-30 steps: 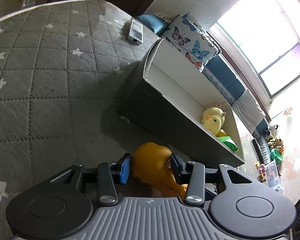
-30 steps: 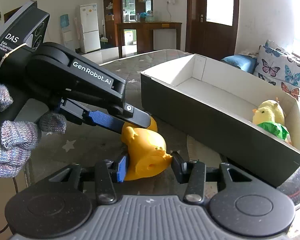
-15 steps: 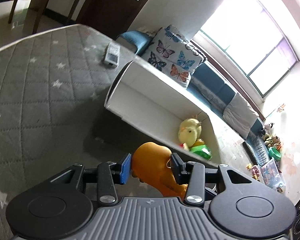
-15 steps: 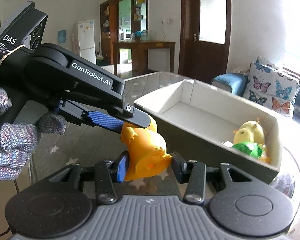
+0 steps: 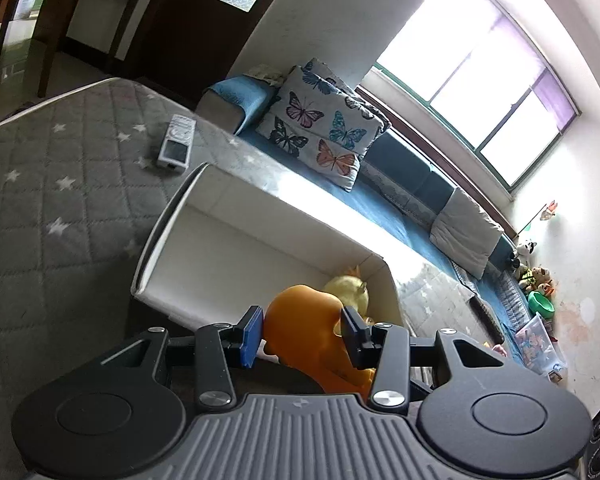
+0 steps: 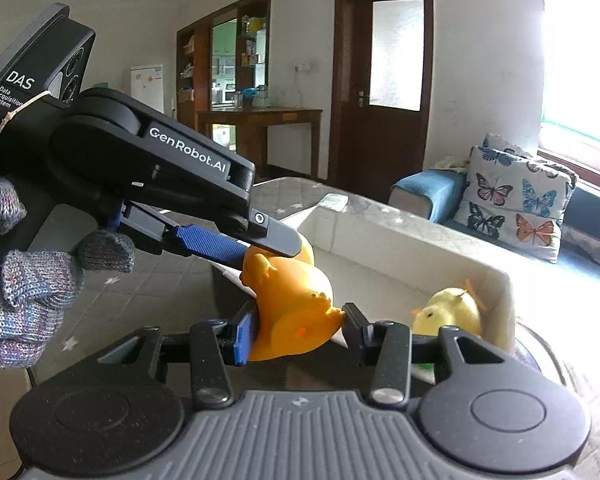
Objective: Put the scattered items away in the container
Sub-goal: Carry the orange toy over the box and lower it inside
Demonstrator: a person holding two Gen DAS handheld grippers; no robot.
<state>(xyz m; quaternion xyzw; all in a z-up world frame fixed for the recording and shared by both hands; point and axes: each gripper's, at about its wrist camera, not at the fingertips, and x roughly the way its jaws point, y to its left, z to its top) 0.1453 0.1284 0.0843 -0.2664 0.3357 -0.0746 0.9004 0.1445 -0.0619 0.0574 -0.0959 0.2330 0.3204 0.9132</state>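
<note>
Both the left hand-held gripper and right hand-held gripper clamp one orange duck above the box rim at 6 o'clock; uneven release could drop it outside.

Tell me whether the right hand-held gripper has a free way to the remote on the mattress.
Probably not: the right hand-held gripper is shut on the orange duck, and the box stands before the remote.

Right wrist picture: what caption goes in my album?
Both grippers hold an orange rubber duck by the white box with a yellow chick.
</note>
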